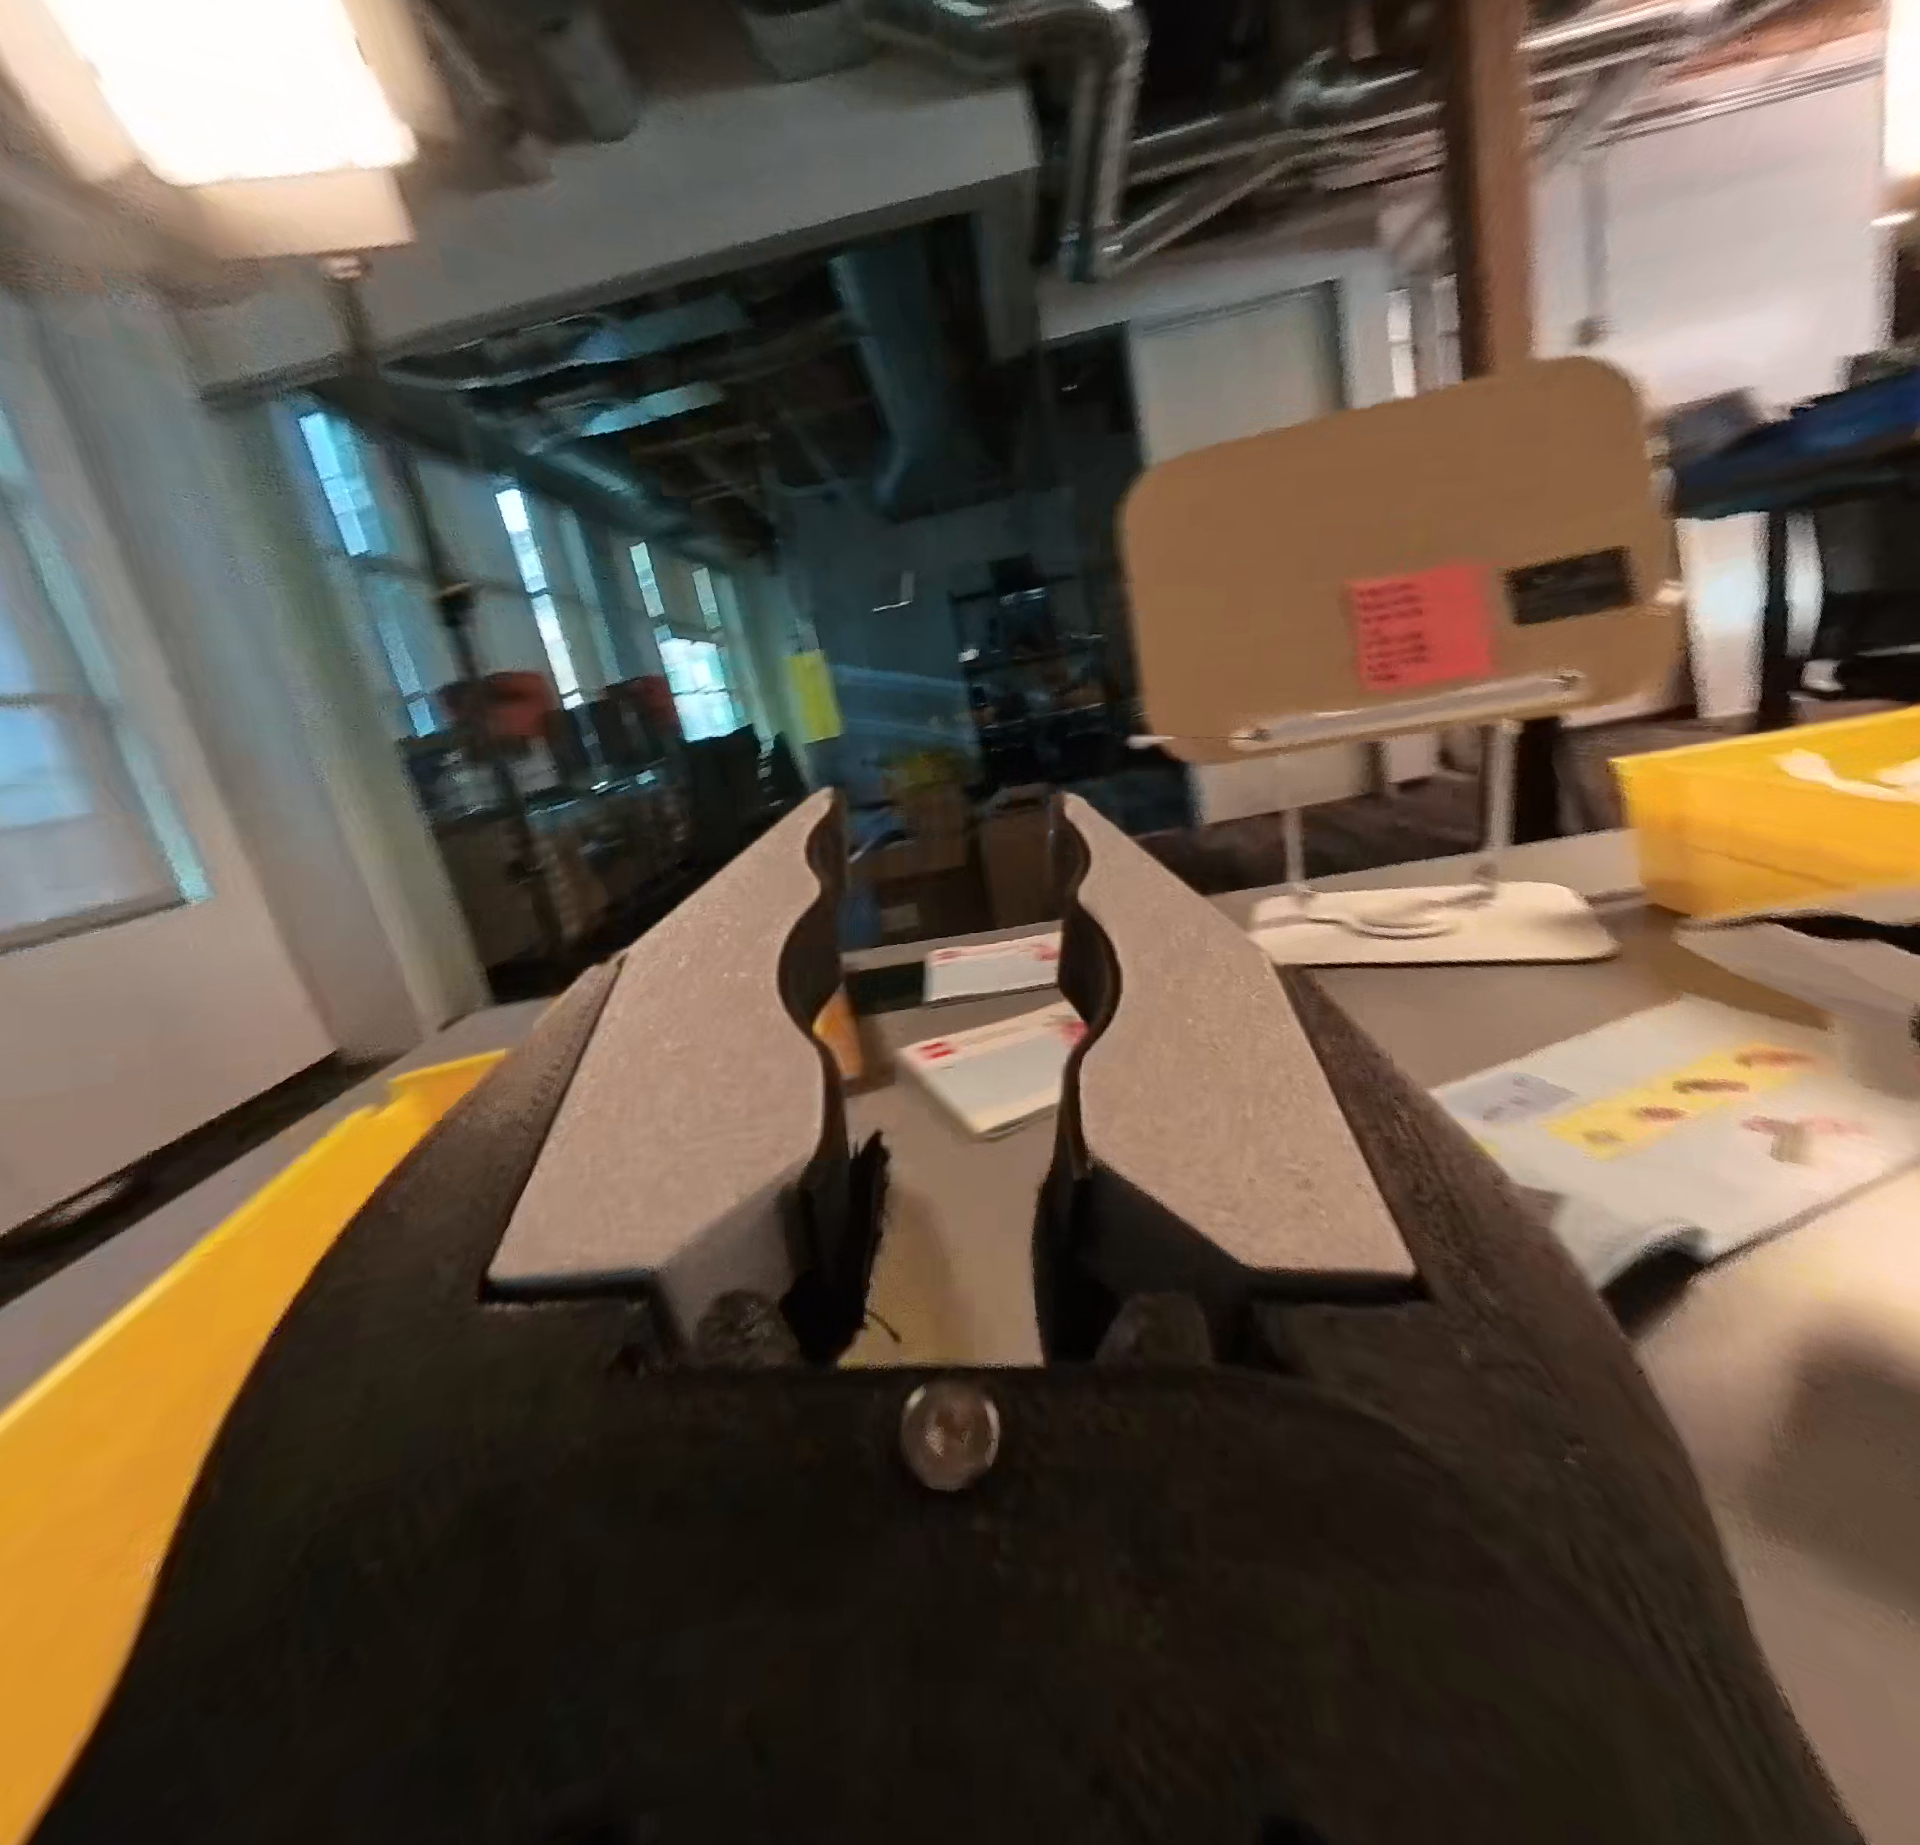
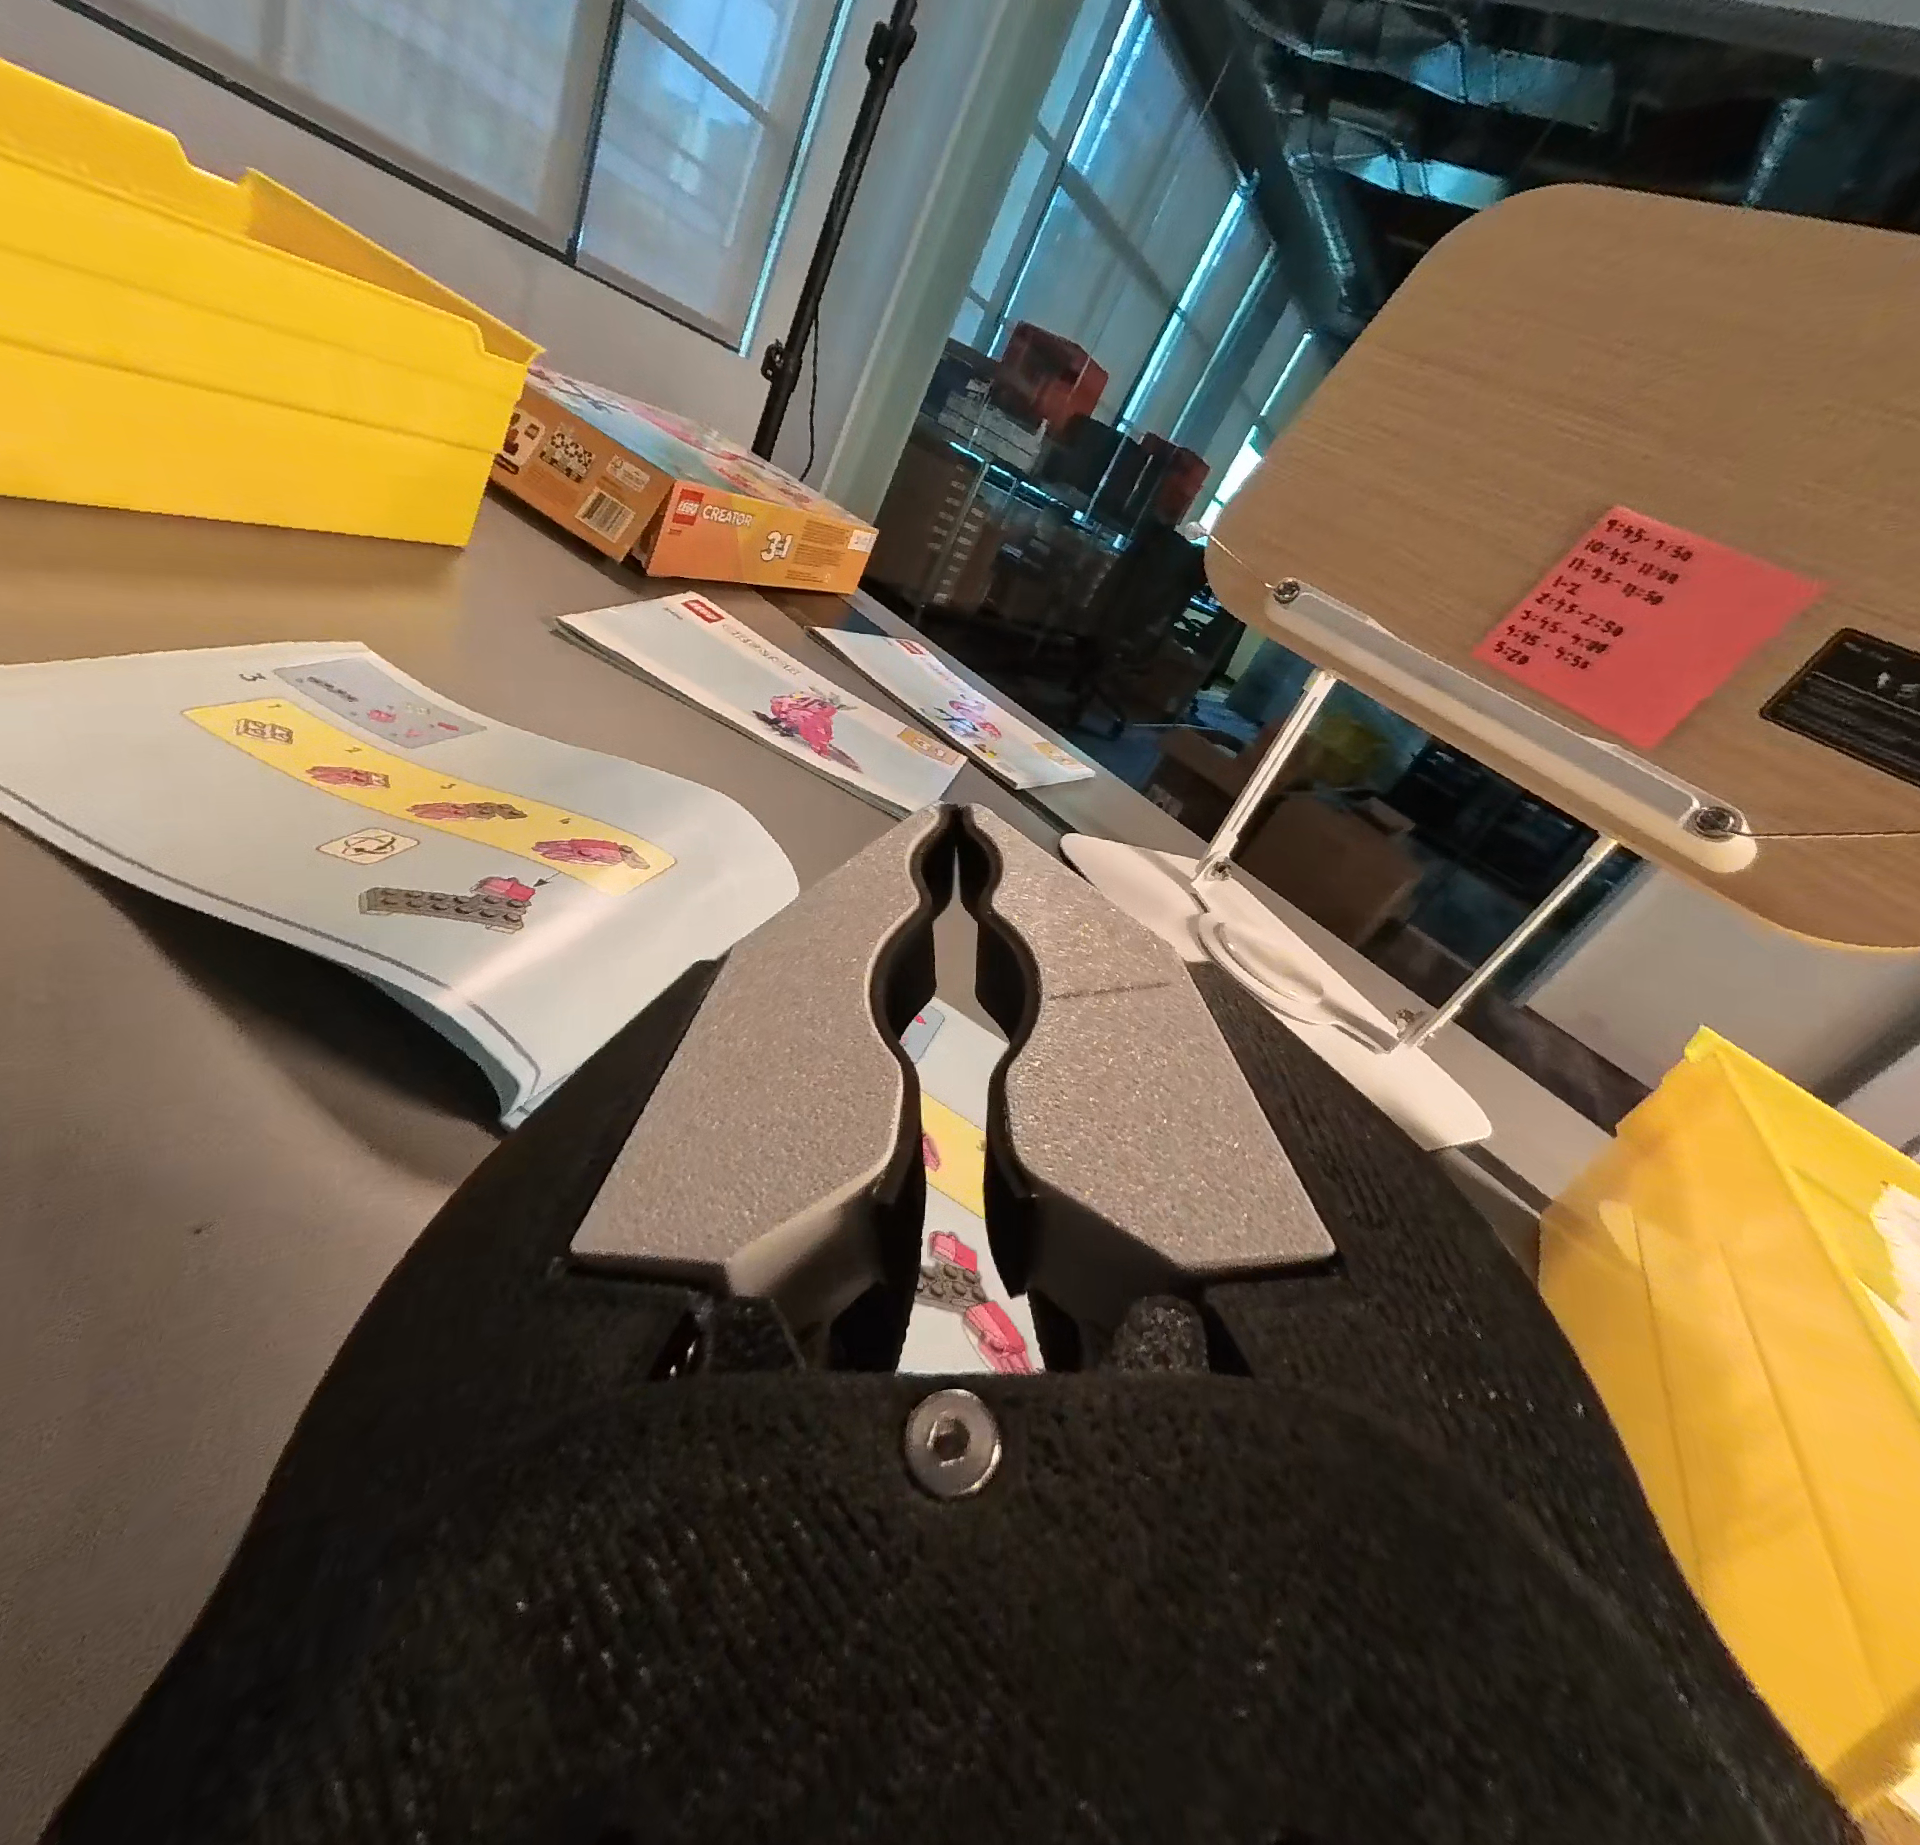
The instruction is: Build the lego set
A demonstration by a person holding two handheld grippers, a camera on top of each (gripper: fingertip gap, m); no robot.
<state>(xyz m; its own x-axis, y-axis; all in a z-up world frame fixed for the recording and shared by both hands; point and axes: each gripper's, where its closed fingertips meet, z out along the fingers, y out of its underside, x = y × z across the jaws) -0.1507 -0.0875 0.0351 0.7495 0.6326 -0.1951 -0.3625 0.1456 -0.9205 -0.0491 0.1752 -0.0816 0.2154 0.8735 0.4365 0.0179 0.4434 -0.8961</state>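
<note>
My left gripper (image 1: 948, 808) is open with nothing between its fingers. It hangs above the grey table (image 1: 1455, 922), and its view is blurred. Two small closed booklets (image 1: 997, 1057) lie on the table below it. My right gripper (image 2: 958, 816) is shut, its tips touching with nothing between them. It is low over an open instruction booklet (image 2: 395, 819) that lies on the grey table (image 2: 208, 1120). Two closed booklets (image 2: 769, 694) lie just beyond its tips.
A wooden board on a white stand (image 2: 1621, 507) with a pink sticky note stands at the right. It also shows in the left wrist view (image 1: 1392, 548). Yellow bins (image 2: 239, 382) sit far left, another yellow bin (image 2: 1745, 1328) near right. An orange toy box (image 2: 686, 507) lies behind the booklets. The gap from one gripper's tips to the other's is roughly 30 centimeters.
</note>
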